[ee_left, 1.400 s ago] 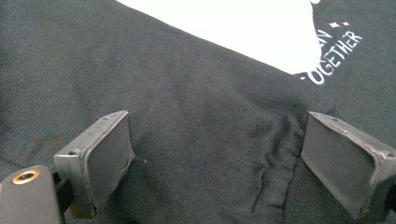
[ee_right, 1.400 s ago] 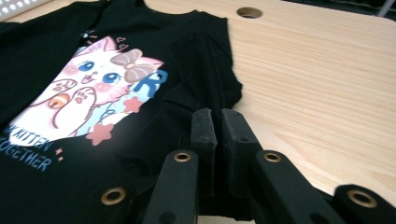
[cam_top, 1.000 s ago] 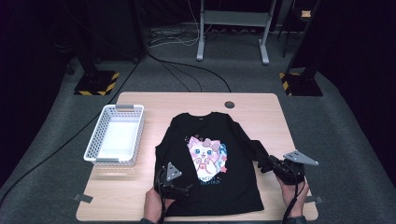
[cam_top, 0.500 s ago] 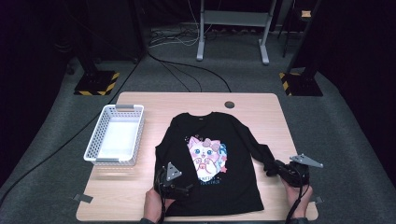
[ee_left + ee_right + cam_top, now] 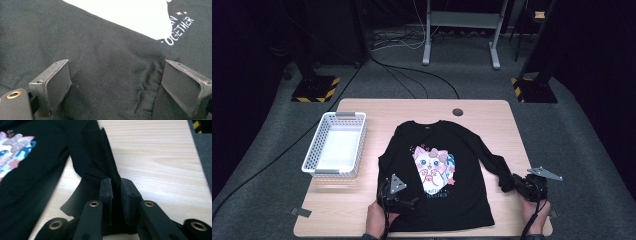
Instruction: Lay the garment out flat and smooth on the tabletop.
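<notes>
A black long-sleeved shirt (image 5: 472, 200) with a pink cat print lies flat on the wooden table (image 5: 492, 120). My left gripper (image 5: 408, 201) rests on the shirt's lower left part, its jaws wide apart over a small crease of cloth (image 5: 147, 82) in the left gripper view (image 5: 116, 77). My right gripper (image 5: 508, 183) is at the end of the shirt's right sleeve (image 5: 484, 152). Its jaws (image 5: 116, 185) have just been opening a little, and the black sleeve cloth (image 5: 100, 157) still sits pinched between the pads.
A white mesh basket (image 5: 334, 116) stands empty at the table's left. A round cable hole (image 5: 457, 112) is near the far edge. Bare wood lies to the right of the sleeve (image 5: 160, 157). Stands and cables are on the floor beyond.
My right gripper has moved a little toward the table's right front corner and lower, taking the sleeve end along. The left gripper has stayed put.
</notes>
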Demonstrator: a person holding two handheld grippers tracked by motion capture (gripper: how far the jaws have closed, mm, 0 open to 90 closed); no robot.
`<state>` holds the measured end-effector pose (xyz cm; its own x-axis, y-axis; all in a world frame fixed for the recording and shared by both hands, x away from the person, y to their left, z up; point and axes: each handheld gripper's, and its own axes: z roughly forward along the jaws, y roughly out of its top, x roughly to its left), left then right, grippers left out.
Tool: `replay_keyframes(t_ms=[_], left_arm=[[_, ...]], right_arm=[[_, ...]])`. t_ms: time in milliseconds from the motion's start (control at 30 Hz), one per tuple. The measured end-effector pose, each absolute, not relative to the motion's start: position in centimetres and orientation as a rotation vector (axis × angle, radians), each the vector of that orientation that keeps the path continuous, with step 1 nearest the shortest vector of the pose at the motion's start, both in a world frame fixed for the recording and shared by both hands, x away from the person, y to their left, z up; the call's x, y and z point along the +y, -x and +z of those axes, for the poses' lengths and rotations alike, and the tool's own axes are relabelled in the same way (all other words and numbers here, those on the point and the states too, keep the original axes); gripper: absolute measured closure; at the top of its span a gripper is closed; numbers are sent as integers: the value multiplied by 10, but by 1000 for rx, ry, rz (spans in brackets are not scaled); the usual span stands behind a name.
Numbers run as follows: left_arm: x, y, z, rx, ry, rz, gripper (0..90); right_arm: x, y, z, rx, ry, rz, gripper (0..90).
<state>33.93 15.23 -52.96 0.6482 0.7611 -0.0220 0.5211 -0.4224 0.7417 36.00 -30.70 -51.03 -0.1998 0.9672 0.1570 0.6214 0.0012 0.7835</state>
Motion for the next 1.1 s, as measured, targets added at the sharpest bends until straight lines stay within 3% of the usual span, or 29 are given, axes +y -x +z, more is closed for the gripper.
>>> replay_keyframes(t_ms=[133, 300, 500, 767, 933, 1100], left_arm=[[152, -339, -530, 993, -2121, 413, 93], [152, -339, -530, 994, -2120, 413, 93], [152, -339, -530, 995, -2120, 414, 93], [152, -339, -530, 995, -2120, 414, 93], [152, -339, -530, 997, -2119, 414, 93], [152, -339, -530, 997, -2119, 414, 93]], right_arm=[[-313, -356, -509, 1838, -1648, 1029, 704], [-317, -348, -499, 1815, -1639, 989, 475], [-292, -345, -487, 1971, -1455, 951, 438], [-261, -359, -504, 2151, -1394, 849, 405], [-261, -362, -513, 2139, -1437, 812, 523], [-268, -360, -515, 2076, -1450, 816, 770]])
